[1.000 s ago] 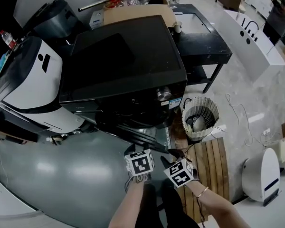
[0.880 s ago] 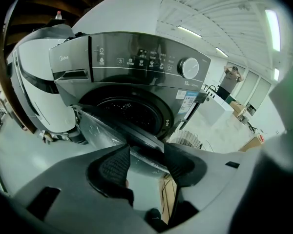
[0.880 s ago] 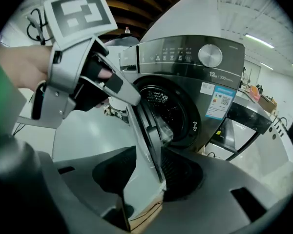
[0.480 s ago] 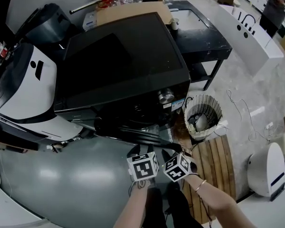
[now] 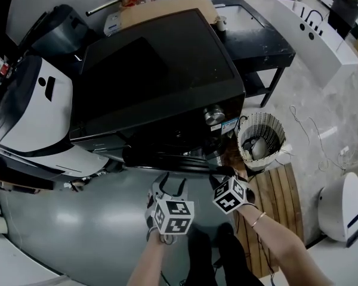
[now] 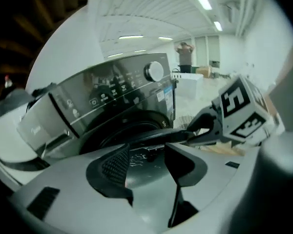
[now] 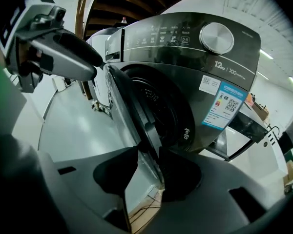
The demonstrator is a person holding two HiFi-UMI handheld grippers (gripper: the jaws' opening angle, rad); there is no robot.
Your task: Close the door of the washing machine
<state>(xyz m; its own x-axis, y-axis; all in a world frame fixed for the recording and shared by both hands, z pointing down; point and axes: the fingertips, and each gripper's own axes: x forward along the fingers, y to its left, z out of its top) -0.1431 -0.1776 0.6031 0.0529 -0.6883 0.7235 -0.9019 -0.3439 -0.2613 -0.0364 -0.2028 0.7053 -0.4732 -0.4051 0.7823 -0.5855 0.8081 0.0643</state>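
The black front-loading washing machine (image 5: 161, 70) fills the head view's middle. Its round door (image 5: 167, 158) stands partly open at the front. My right gripper (image 5: 218, 176) is at the door's free edge. In the right gripper view, the door's edge (image 7: 136, 111) runs between the jaws of the right gripper (image 7: 151, 165); they are opening and the pads do not press on it. My left gripper (image 5: 171, 186) hangs just in front of the door's outer face (image 6: 146, 155). Its jaws are opening too, with nothing gripped. The dark drum opening (image 7: 168, 106) shows behind the door.
A woven basket (image 5: 259, 142) stands right of the machine, with a slatted wooden mat (image 5: 274, 207) before it. A black table (image 5: 256, 37) is at the back right. A white machine (image 5: 42, 106) stands at the left and a white device (image 5: 343, 207) at the far right.
My left gripper has rolled and shifted left, away from the right one. The right gripper has moved down onto the door's edge. The door looks swung nearer the machine's front.
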